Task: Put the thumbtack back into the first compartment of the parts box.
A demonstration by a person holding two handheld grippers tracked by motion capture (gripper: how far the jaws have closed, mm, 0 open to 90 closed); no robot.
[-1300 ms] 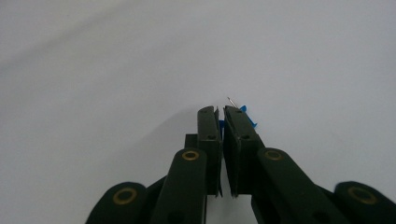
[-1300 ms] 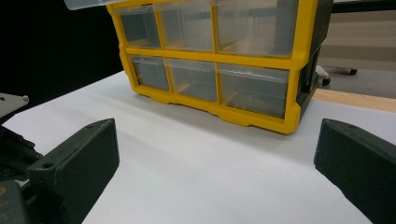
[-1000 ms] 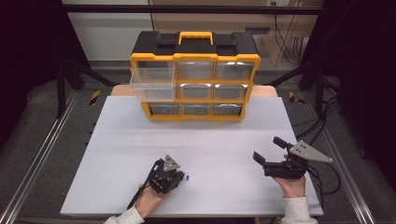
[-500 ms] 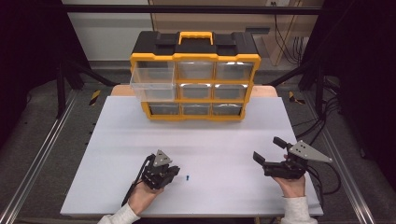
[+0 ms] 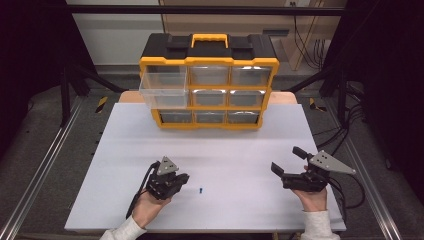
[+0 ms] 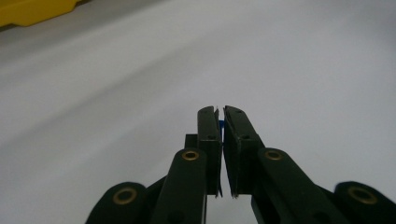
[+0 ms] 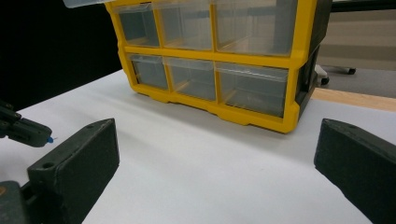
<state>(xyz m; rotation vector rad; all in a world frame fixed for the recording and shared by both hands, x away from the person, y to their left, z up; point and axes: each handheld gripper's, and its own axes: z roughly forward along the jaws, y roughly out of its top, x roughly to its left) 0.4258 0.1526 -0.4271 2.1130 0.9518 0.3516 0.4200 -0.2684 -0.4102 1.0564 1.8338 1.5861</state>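
My left gripper [image 5: 185, 177] hovers low over the white table [image 5: 125, 150] at the near left, pointing right. In the left gripper view its jaws [image 6: 220, 109] stand almost together, pinching a small blue piece [image 6: 221, 126]. The right gripper view shows that blue piece [image 7: 50, 139] poking from the left gripper's tip [image 7: 44, 136]. Another small blue piece [image 5: 200, 190] lies on the table just right of that gripper. My right gripper [image 5: 285, 158] rests at the near right, open and holding nothing [image 7: 217, 126].
A yellow and black drawer organizer [image 5: 209, 60] stands at the table's far middle, with clear drawers [image 7: 252, 86]. Its top left drawer [image 5: 162, 90] is pulled out. Dark frame rails run along both sides of the table.
My left gripper has drawn back to the left and lifted a little, jaws still together. The blue piece on the table stayed put. My right gripper has not moved.
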